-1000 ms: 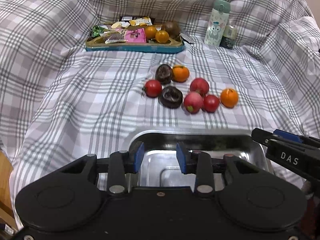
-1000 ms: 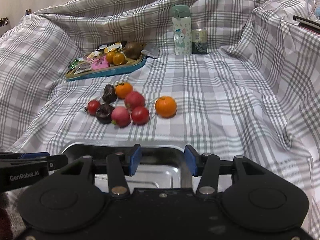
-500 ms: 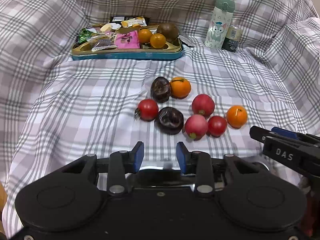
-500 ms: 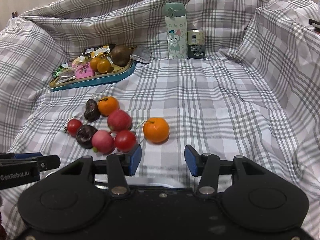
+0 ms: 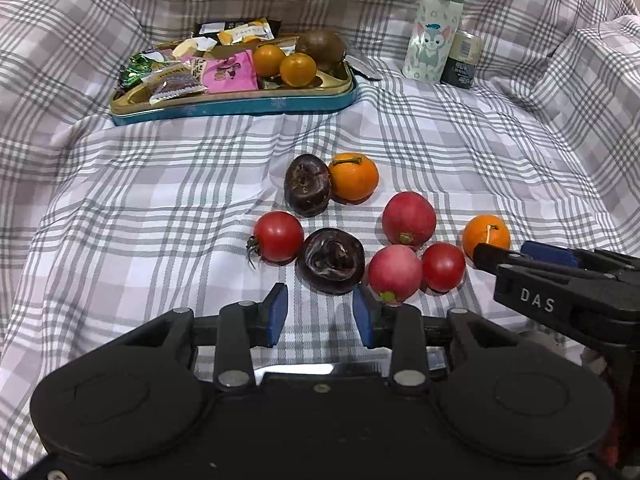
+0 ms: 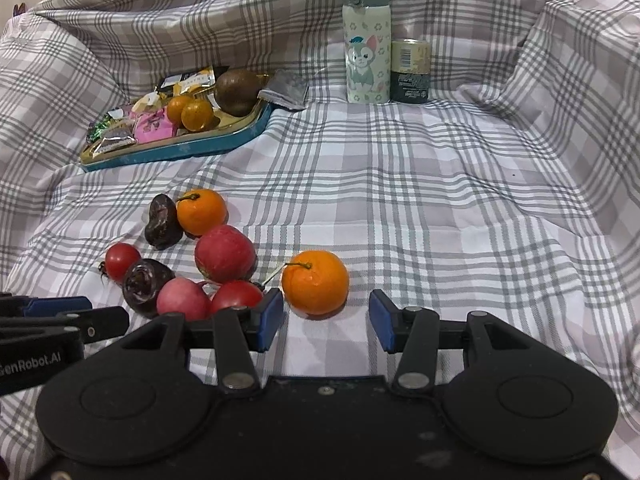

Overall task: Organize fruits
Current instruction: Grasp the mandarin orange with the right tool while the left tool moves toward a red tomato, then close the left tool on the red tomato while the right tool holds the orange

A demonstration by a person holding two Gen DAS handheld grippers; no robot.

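Several fruits lie clustered on the checked cloth: a dark wrinkled fruit (image 5: 331,261), a second dark one (image 5: 307,189), a red tomato (image 5: 278,236), two pink-red fruits (image 5: 409,218), a small tomato (image 5: 443,266) and two oranges (image 5: 354,176). My left gripper (image 5: 320,314) is open and empty just short of the near dark fruit. My right gripper (image 6: 325,320) is open and empty, with the near orange (image 6: 315,282) just ahead of its left finger. A sliver of a steel tray (image 5: 296,369) shows under the left gripper.
A teal tin (image 5: 240,102) with snack packets, two small oranges and a brown fruit sits at the back left. A cartoon bottle (image 5: 434,26) and a small can (image 5: 462,60) stand at the back right. The cloth rises in folds on all sides.
Both grippers have moved forward from over the steel tray toward the fruit cluster. The fruits now sit close ahead of the fingers. Both stay open.
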